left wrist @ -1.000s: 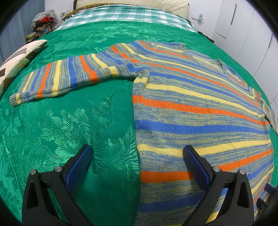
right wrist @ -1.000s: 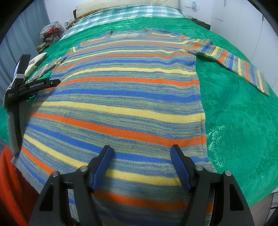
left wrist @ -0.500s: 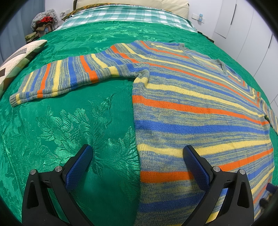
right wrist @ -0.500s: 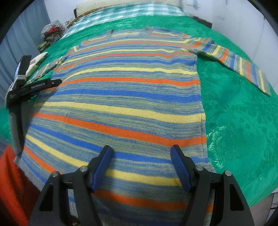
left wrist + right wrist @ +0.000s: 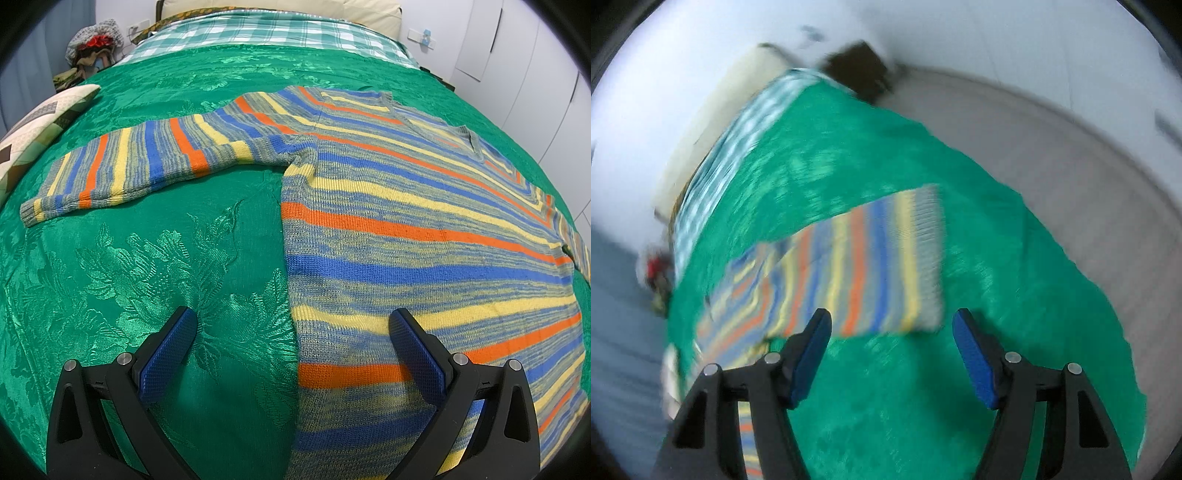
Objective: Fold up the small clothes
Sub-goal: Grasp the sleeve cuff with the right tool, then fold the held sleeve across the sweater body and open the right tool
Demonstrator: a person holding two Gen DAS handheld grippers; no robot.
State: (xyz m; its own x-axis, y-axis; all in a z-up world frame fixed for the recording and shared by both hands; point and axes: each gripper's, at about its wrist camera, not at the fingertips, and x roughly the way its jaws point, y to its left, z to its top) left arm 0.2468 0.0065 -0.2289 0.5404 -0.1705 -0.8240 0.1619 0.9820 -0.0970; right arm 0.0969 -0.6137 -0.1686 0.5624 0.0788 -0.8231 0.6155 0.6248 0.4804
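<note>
Sweater (image 5: 406,236) is spread flat for folding; left gripper (image 5: 291,332) and right gripper (image 5: 892,350) are held spread, empty, the right aimed at a sleeve (image 5: 871,258).

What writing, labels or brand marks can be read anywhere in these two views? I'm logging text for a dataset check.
None can be read.
The striped sweater, the green bedspread and the left gripper show no lettering.
The small blue fitting on the wall is too small to tell.
The right wrist view is motion-blurred; the right gripper shows no text.
</note>
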